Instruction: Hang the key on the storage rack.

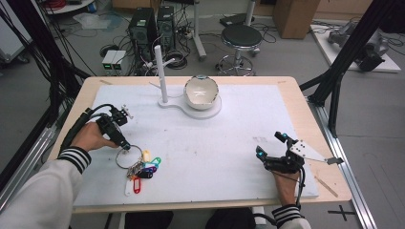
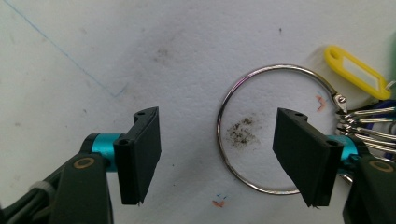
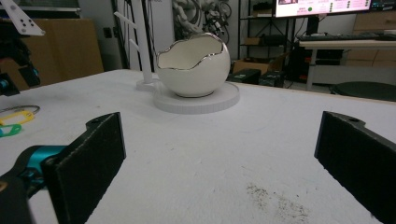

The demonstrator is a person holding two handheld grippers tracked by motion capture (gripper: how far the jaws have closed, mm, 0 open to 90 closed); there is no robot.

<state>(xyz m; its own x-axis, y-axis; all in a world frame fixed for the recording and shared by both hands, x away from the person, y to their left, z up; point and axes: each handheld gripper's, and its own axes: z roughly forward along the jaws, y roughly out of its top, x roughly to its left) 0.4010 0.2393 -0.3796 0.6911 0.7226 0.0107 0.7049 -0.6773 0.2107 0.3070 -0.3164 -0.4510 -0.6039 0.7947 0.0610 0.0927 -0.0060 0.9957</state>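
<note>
Where the surface [image 1: 229, 143] nears its front left corner, a metal key ring [image 2: 243, 140] lies flat on the white sheet, with a bunch of coloured key tags [image 1: 143, 169] fanned out from its right side; a yellow tag [image 2: 357, 70] lies nearest the ring's clasp. Directly over the ring hangs the left tool [image 1: 125, 145], pointing down, its jaws released and straddling the ring's left arc, one pad outside the loop and one inside, neither pressing the wire. Well apart, near the front right corner, the right tool [image 1: 272, 150] rests low with its jaws spread wide on nothing. Toward the far edge stands a white cracked-egg bowl [image 1: 201, 91] on a round base [image 1: 212, 112], with a white post [image 1: 161, 71] just beside it.
</note>
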